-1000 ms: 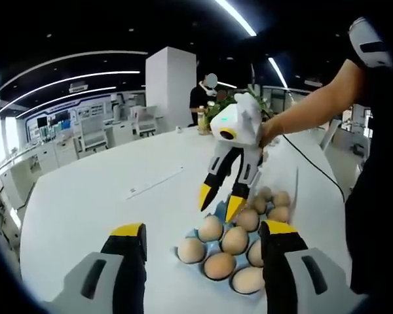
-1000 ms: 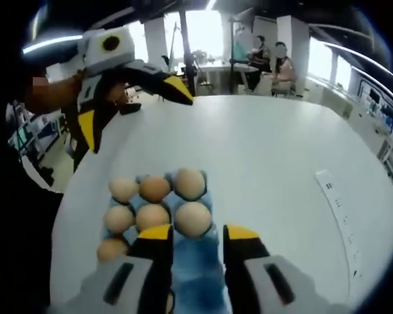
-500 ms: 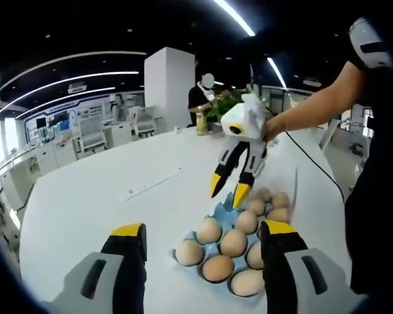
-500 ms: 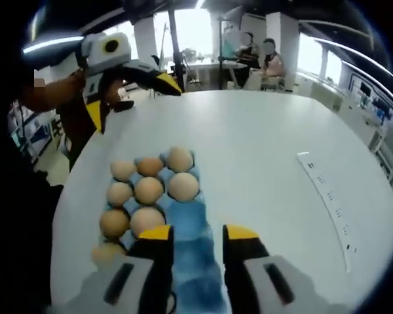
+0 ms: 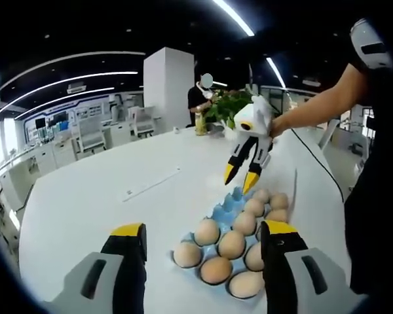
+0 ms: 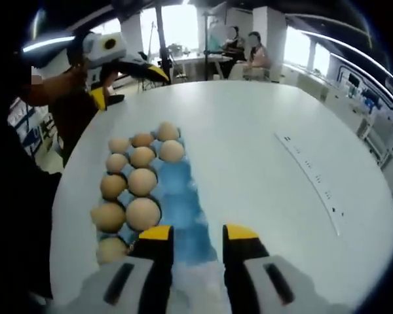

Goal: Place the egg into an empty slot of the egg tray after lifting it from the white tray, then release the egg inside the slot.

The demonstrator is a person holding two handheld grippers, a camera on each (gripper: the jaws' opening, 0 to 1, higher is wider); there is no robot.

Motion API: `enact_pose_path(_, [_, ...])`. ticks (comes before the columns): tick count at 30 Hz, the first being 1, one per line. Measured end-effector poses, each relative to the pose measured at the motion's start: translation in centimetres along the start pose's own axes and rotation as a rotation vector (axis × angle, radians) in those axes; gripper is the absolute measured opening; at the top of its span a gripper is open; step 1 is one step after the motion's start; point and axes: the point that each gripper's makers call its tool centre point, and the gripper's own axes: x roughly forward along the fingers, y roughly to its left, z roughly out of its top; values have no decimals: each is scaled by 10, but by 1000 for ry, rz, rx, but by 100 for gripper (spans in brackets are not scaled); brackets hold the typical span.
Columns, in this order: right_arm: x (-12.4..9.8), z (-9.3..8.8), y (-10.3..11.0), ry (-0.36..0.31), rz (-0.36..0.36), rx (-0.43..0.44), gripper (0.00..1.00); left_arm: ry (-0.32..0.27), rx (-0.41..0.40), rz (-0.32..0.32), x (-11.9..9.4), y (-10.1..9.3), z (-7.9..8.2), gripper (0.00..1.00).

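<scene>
Both grippers, left (image 5: 200, 252) and right (image 6: 195, 252), fingers released. Brown eggs (image 6: 143, 213) in blue moulded egg tray (image 6: 183, 216) at 10 o'clock: we judge them fragile, smooth; grip lightly across the middle.

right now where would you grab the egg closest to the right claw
From above, claw tips straddling the widest middle of the nearest egg in the blue egg tray. Its rounded top stands proud of its cup, but neighbouring eggs crowd one side, so a sideways approach looks blocked.
</scene>
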Motion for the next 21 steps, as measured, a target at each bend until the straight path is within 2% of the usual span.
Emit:
enact_pose_path(9, [-23,-30,-6,22,-43,42,30,-2,3,1,0,-1,2,72])
enact_pose_path(21, [-58,-78,-20,95,-114,91,30,2,5,-1,0,-1,2,72])
